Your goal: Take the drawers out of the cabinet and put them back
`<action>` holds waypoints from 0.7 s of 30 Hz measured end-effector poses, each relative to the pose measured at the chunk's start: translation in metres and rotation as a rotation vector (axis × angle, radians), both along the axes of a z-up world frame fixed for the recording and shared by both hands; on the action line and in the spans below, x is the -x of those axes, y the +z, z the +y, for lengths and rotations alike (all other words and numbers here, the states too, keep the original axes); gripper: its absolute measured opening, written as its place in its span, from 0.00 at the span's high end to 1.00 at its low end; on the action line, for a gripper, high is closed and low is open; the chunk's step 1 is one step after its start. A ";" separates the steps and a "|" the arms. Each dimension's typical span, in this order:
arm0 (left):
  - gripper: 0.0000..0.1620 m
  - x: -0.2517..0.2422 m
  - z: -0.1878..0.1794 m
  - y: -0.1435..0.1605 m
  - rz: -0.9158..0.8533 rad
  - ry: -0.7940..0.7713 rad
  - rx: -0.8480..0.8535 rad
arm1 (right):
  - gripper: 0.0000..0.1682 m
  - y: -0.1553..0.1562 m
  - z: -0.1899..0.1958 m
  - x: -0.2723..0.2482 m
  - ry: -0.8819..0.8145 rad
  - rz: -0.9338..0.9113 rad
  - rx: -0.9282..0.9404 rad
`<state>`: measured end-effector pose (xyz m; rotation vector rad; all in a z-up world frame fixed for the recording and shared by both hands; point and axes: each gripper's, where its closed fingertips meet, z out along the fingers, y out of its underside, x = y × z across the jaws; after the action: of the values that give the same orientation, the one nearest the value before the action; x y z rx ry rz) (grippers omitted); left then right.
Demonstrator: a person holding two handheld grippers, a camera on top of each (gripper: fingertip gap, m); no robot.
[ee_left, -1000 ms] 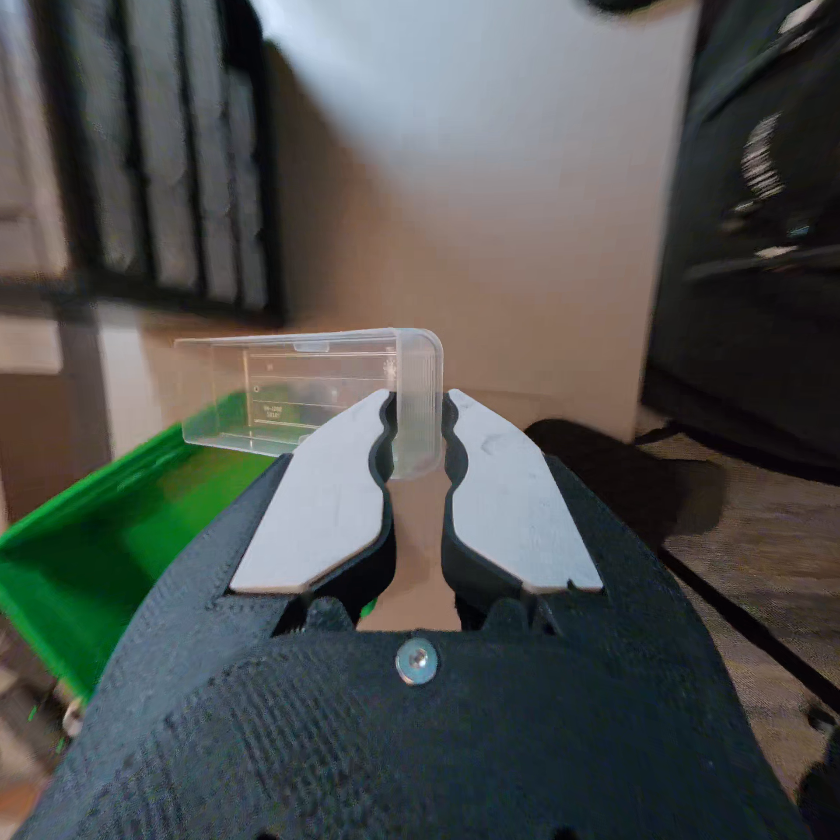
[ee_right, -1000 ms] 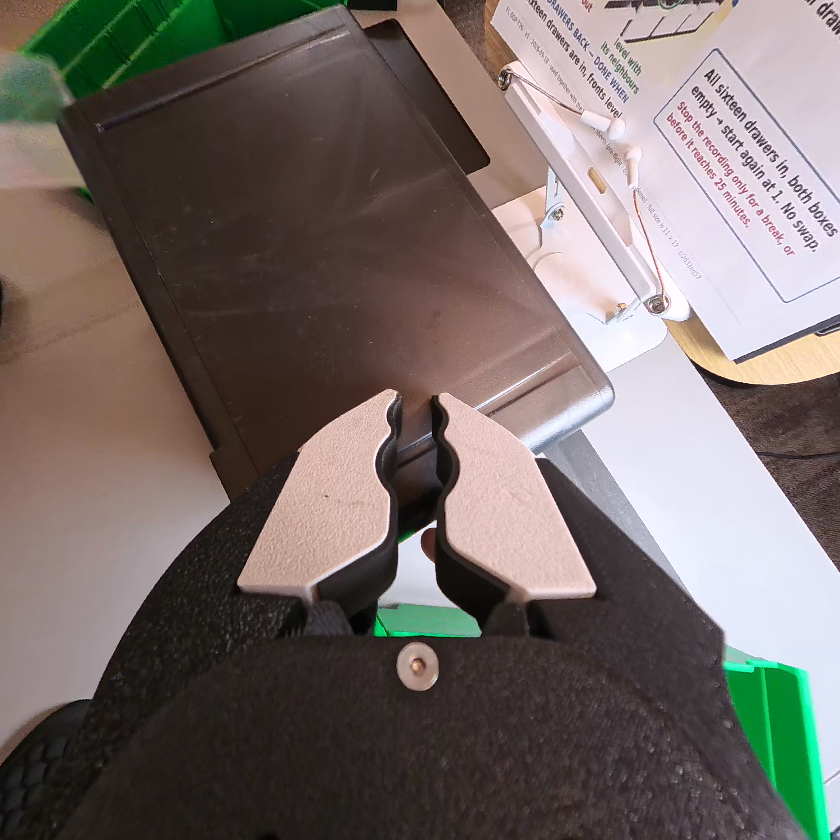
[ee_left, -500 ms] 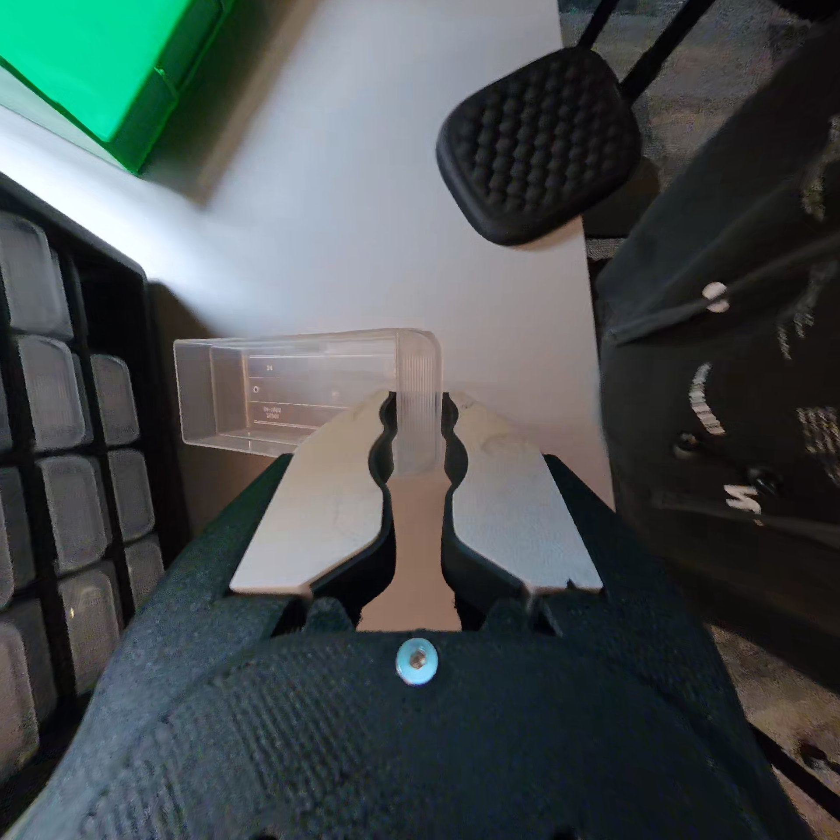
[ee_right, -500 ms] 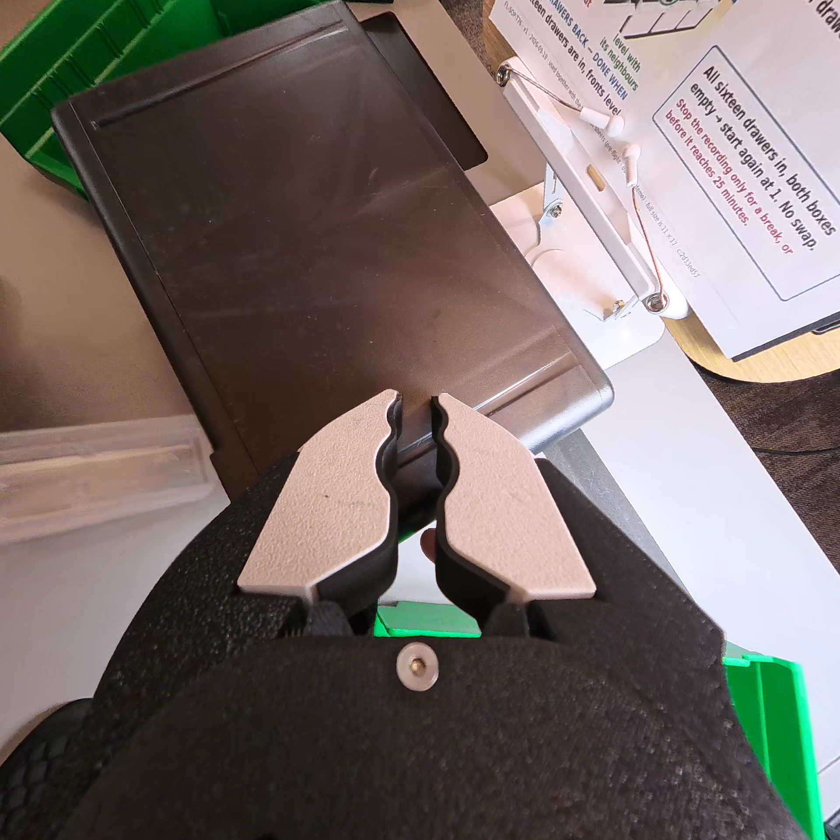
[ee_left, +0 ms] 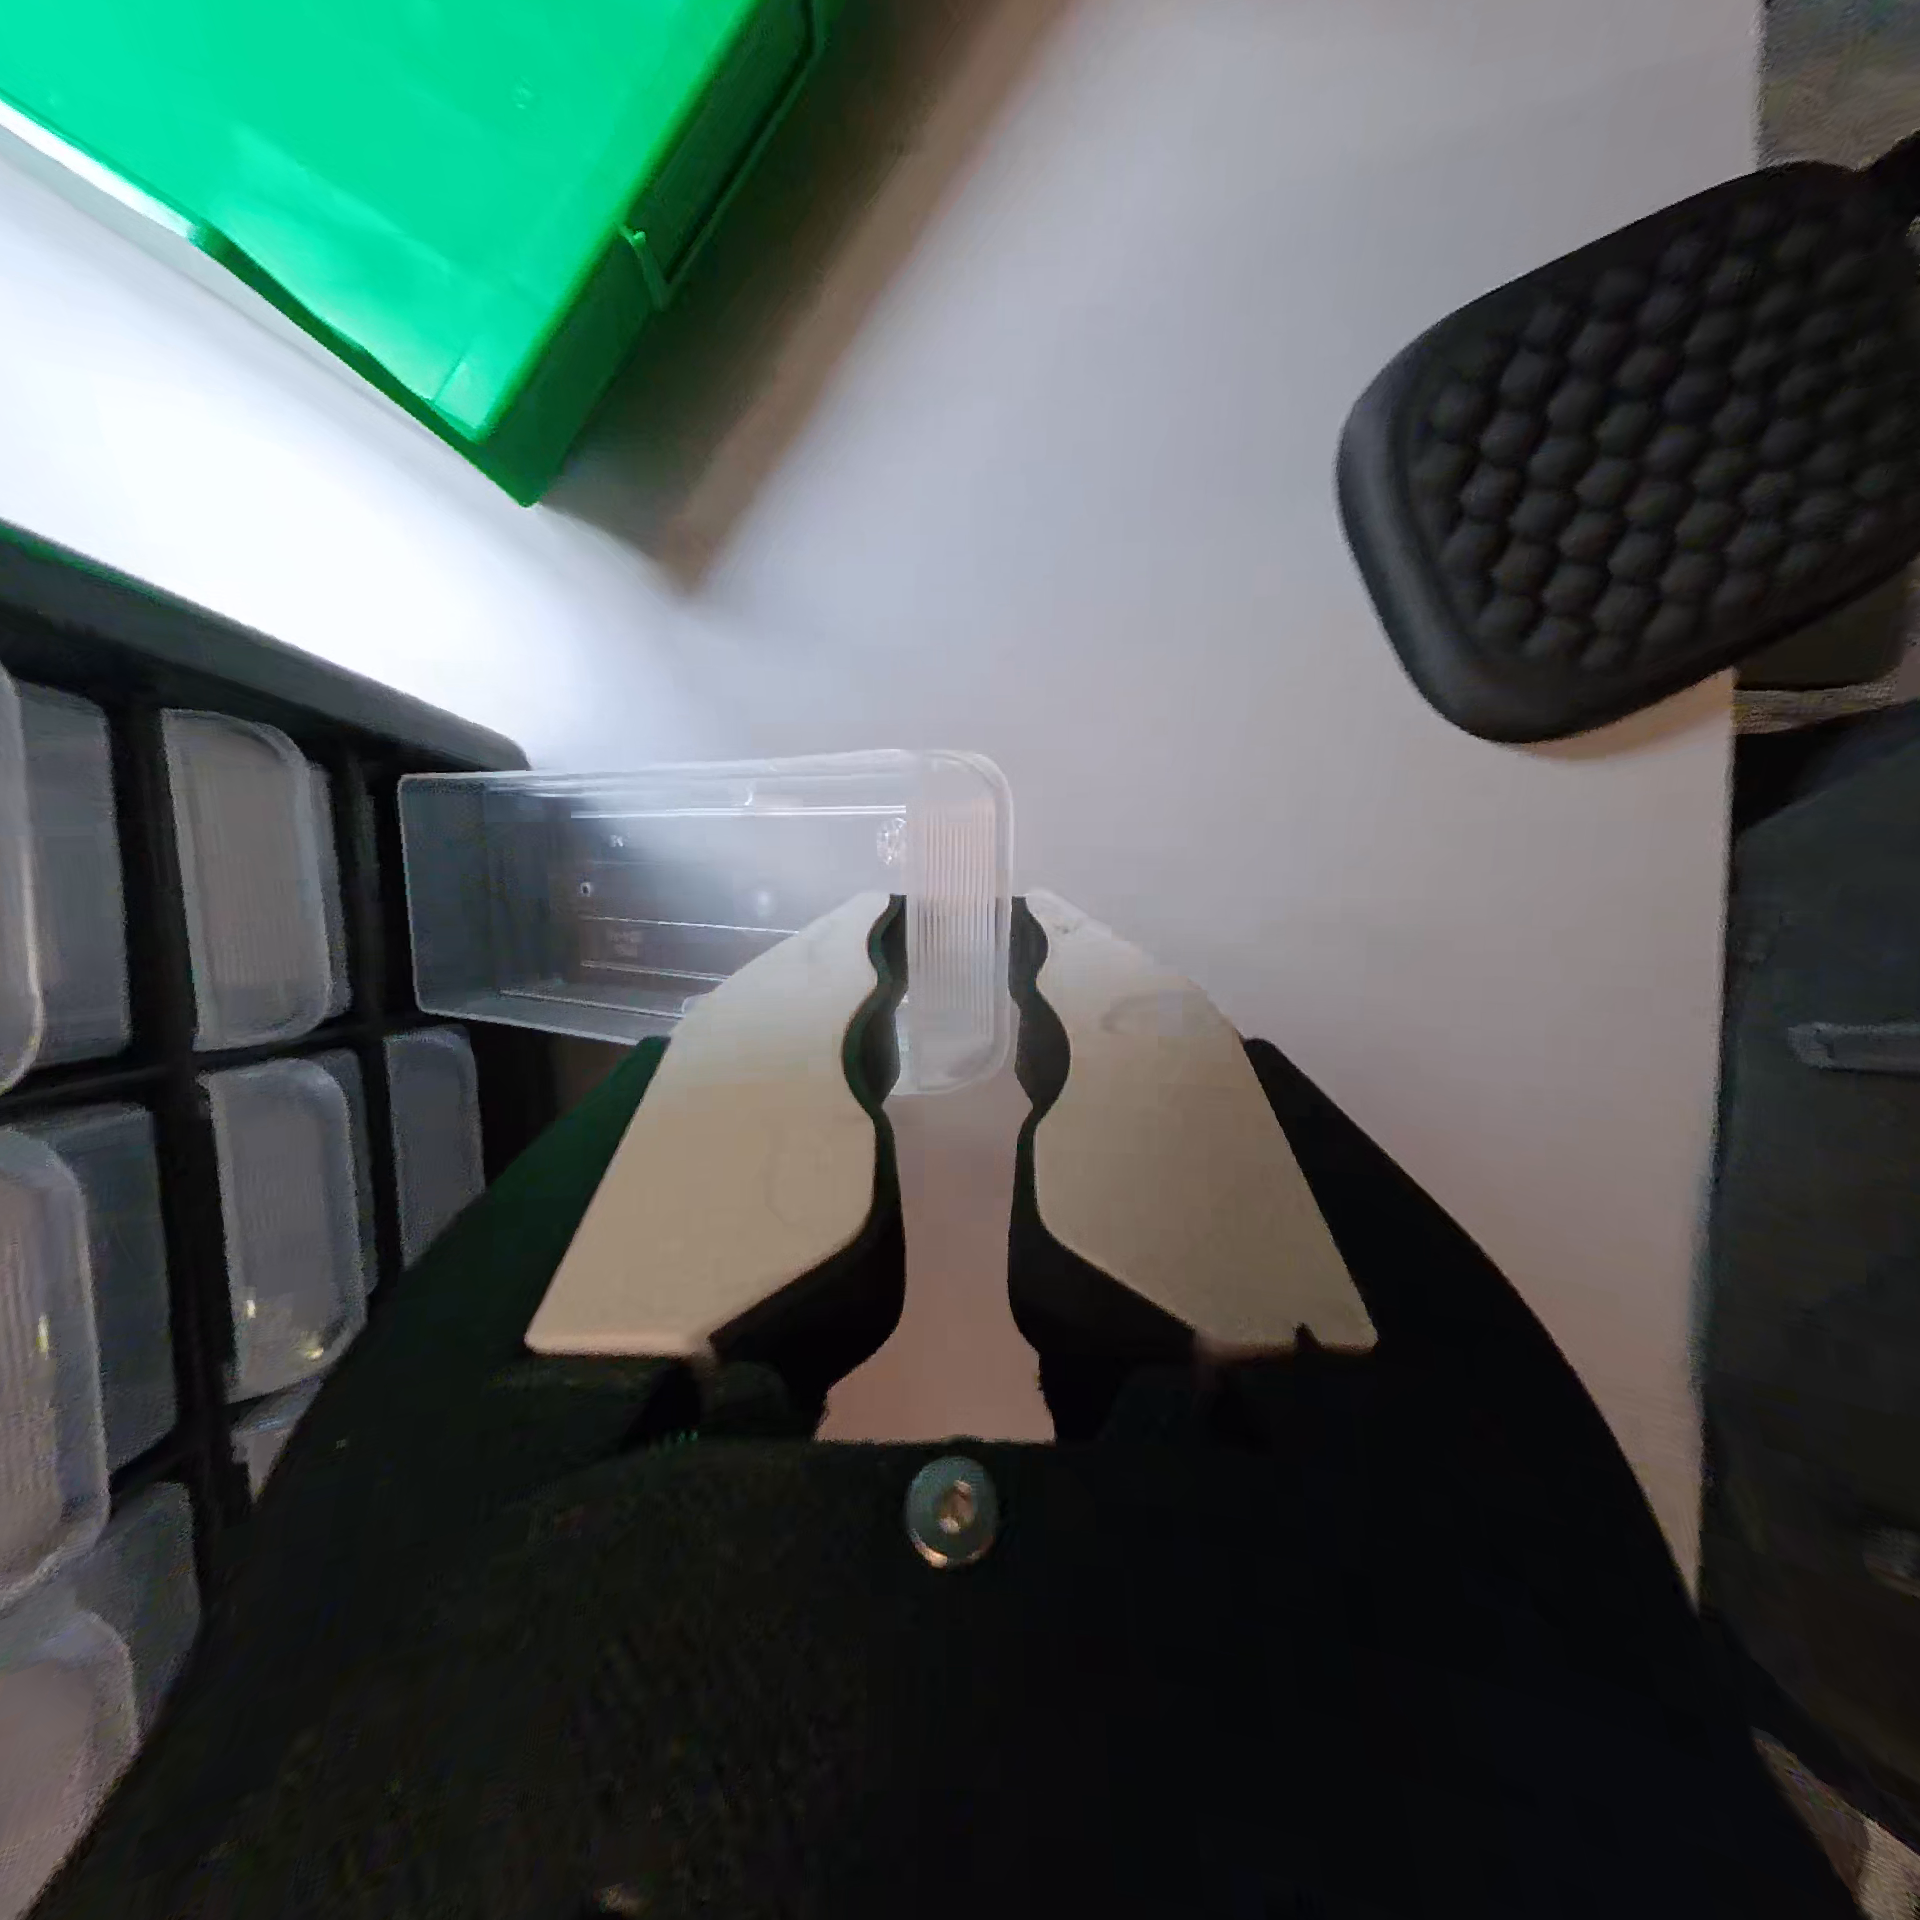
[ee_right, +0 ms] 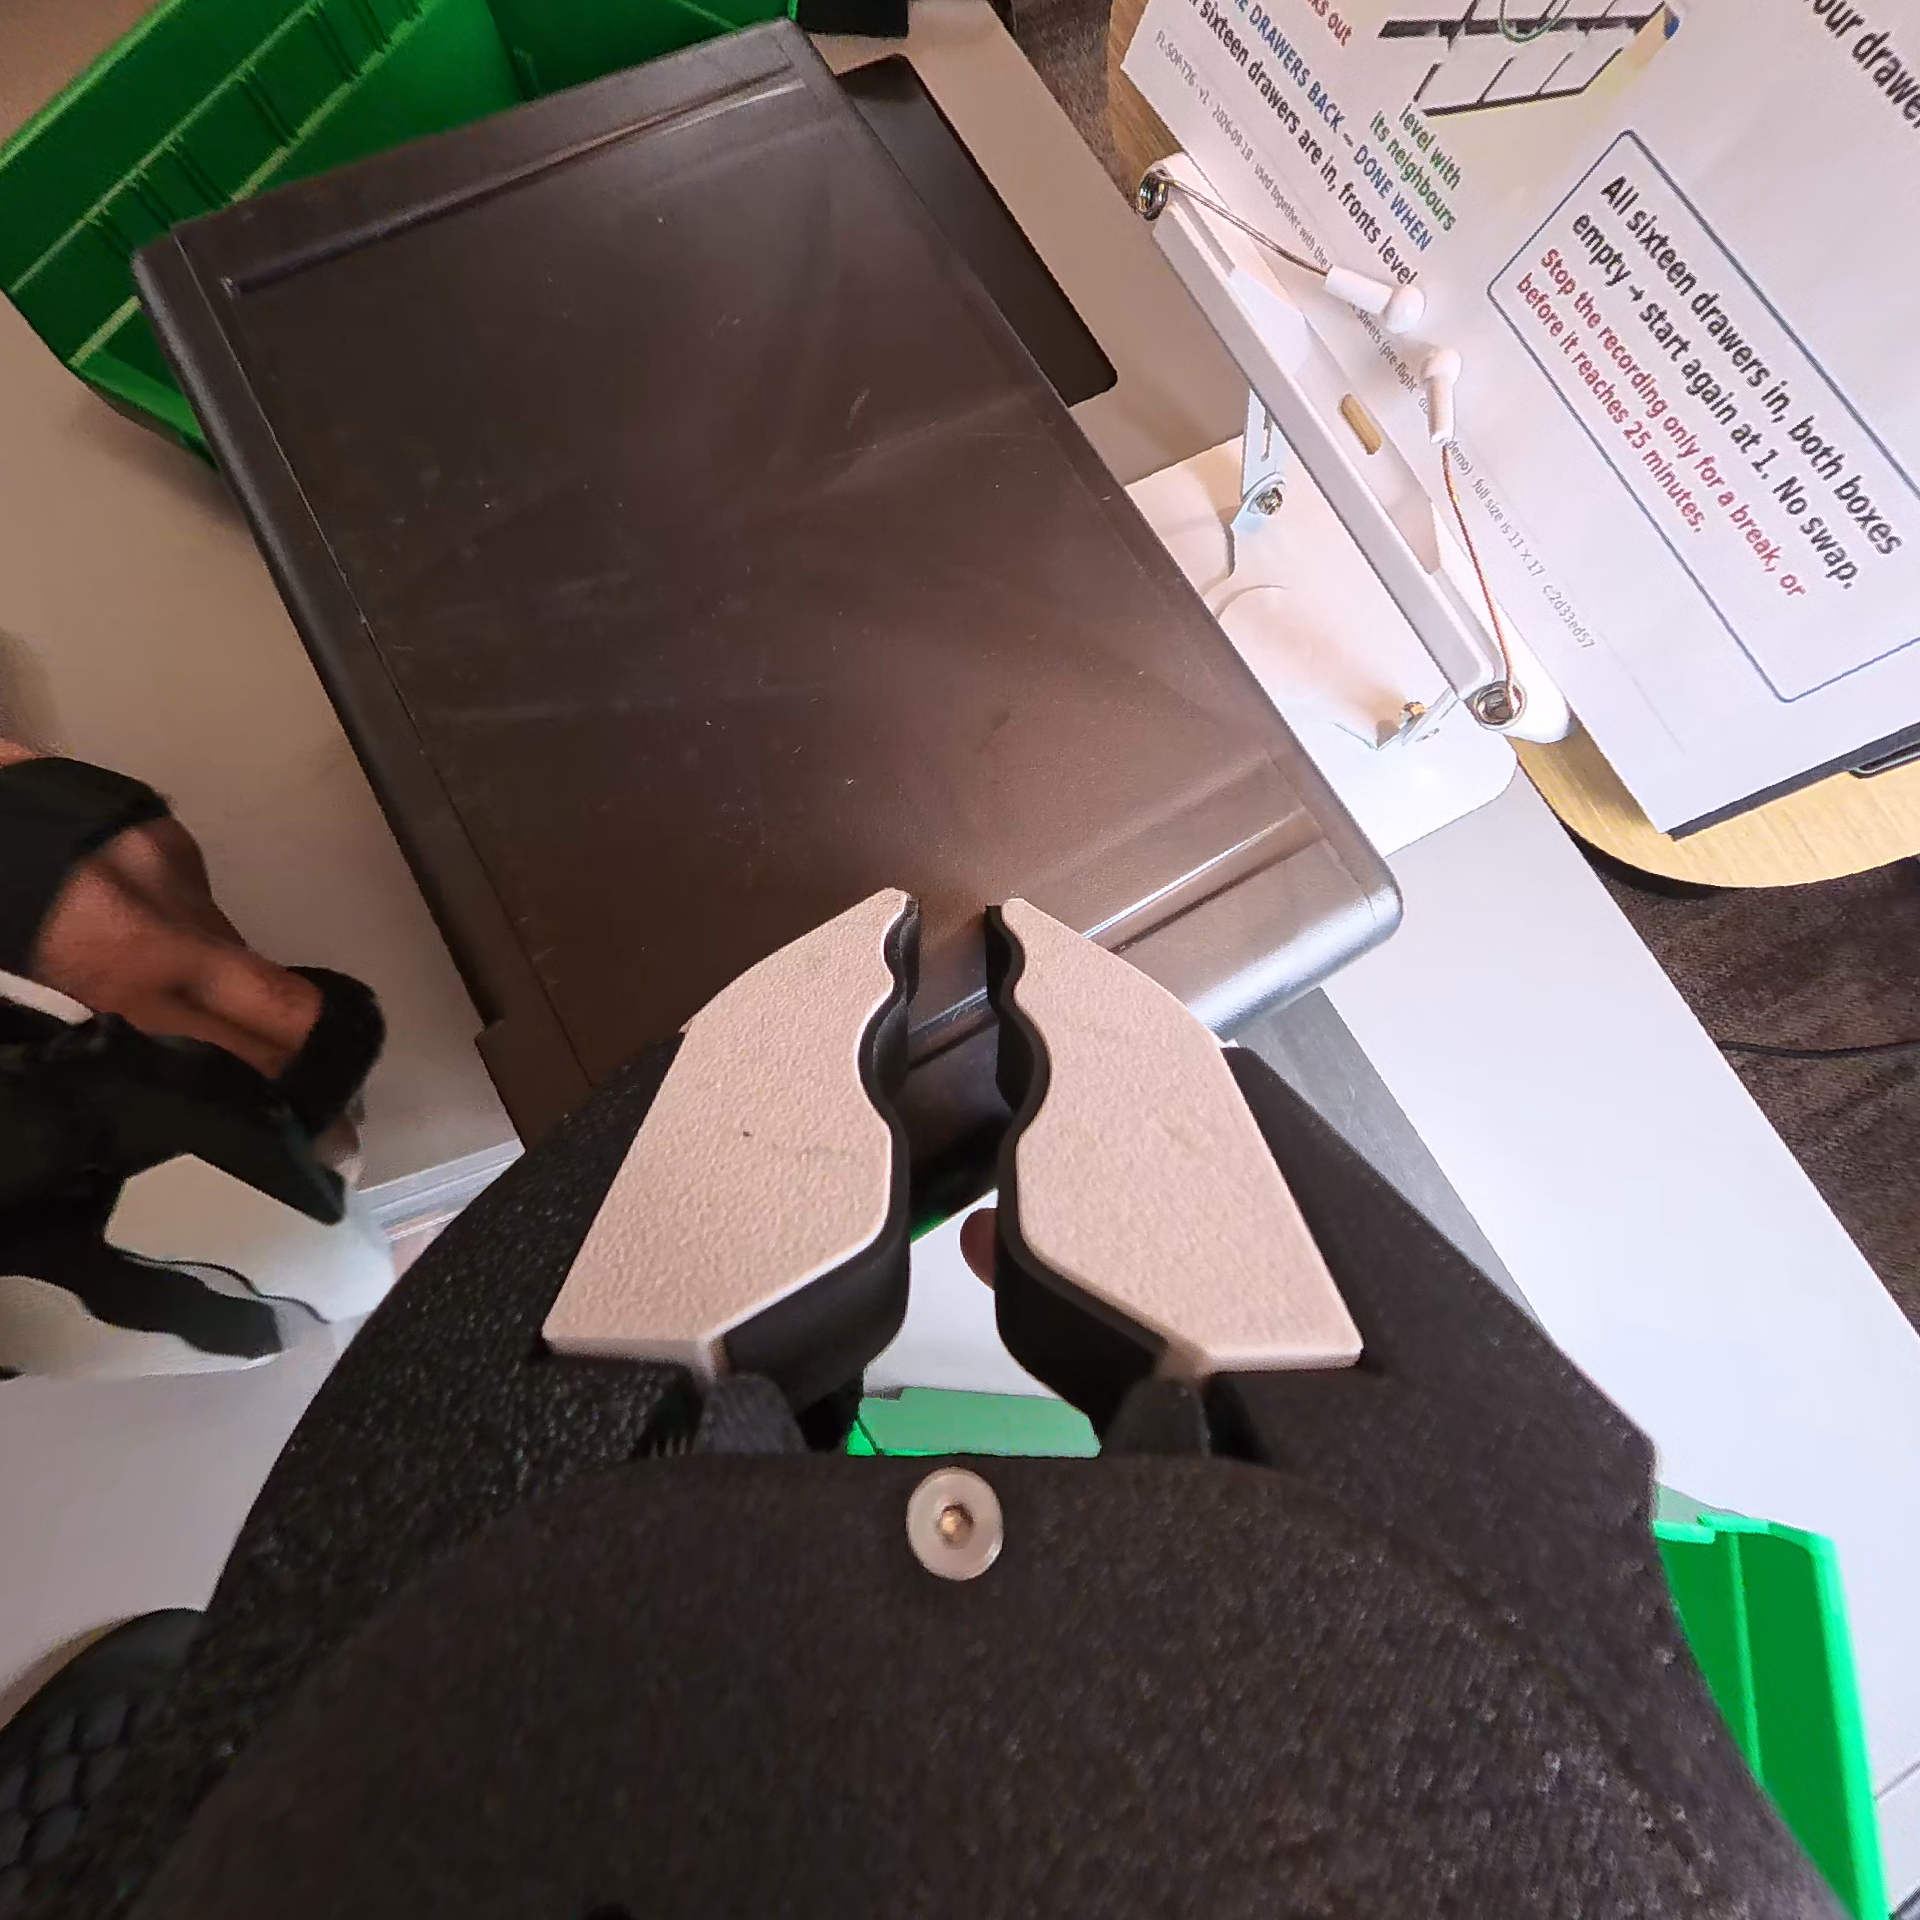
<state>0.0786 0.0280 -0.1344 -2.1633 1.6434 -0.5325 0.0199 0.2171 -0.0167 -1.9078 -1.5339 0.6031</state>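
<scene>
My left gripper [ee_left: 951, 914] is shut on the front lip of a clear plastic drawer [ee_left: 665, 894] and holds it sideways in the air, its open end towards the cabinet. The black cabinet frame [ee_left: 177, 935] stands at the left with several clear drawers [ee_left: 249, 873] seated in it. In the right wrist view my right gripper [ee_right: 951, 925] is shut on the near edge of the cabinet's black top [ee_right: 675, 520]. The left gripper [ee_right: 332, 1205] and the hand that holds it show blurred at the left, low beside the cabinet.
A green bin [ee_left: 395, 187] lies on the white table [ee_left: 1143, 520] beyond the cabinet; it also shows in the right wrist view [ee_right: 208, 125]. Another green bin [ee_right: 1787, 1662] is at the lower right. A black knobbed pad [ee_left: 1621, 447] and a printed sheet on a white stand [ee_right: 1662, 364] are near.
My left gripper has swung round with the drawer and come down beside the cabinet's front. The hand and left gripper have come into the right wrist view. The right gripper has not moved.
</scene>
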 end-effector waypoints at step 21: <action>0.88 -0.014 0.014 -0.033 0.079 -0.061 -0.339 | 0.93 0.000 0.000 0.000 0.006 0.014 -0.006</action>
<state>0.0929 0.0421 -0.1676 -1.9122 1.7036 -0.1691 0.0197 0.2169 -0.0166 -1.8911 -1.5319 0.6129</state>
